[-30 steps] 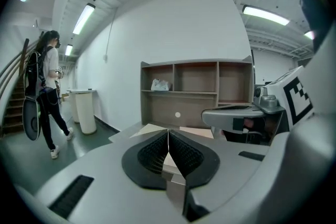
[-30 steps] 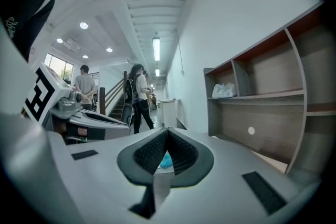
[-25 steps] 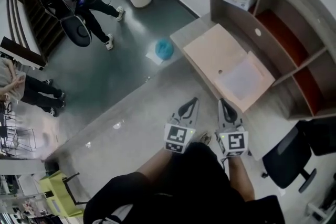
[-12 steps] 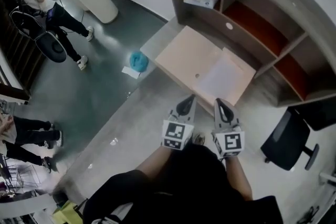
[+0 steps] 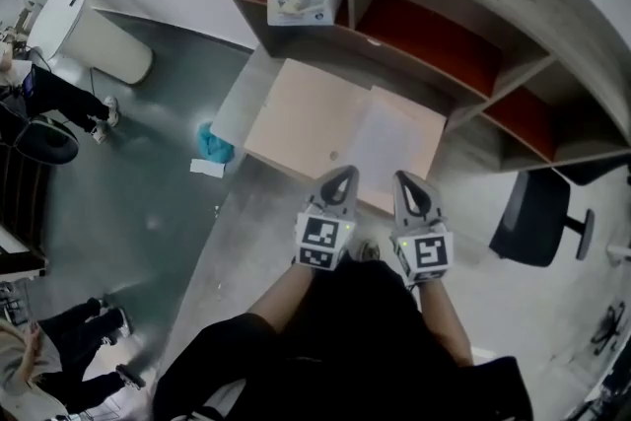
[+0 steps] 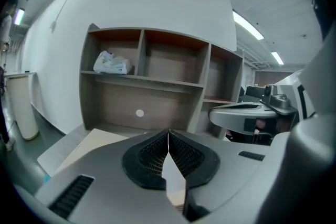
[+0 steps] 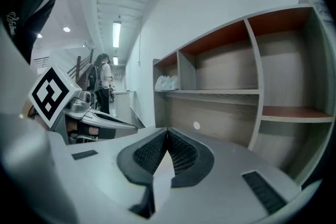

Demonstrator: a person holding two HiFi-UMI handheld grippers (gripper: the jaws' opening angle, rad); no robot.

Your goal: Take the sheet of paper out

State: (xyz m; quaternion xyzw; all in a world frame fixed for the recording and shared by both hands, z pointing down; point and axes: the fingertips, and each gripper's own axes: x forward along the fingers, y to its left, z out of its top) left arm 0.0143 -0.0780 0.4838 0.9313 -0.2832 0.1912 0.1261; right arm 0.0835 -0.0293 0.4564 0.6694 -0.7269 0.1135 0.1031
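A person in a black top (image 5: 345, 350); the grey left claw (image 5: 340, 180) and right claw (image 5: 411, 184) carry black-and-white marker cubes (image 5: 324, 243).

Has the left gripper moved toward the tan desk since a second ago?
Yes. The left gripper has moved forward toward the tan desk: its tip now overlaps the desk's near edge, having stopped short of it before.

desk (image 5: 296, 123): near edge hiding partly behind left hand-held gripper (image 5: 344, 175) and right hand-held gripper (image 5: 403, 178) | bag (image 5: 306, 0): print showing too small | person (image 5: 69, 350): being cropped by corner
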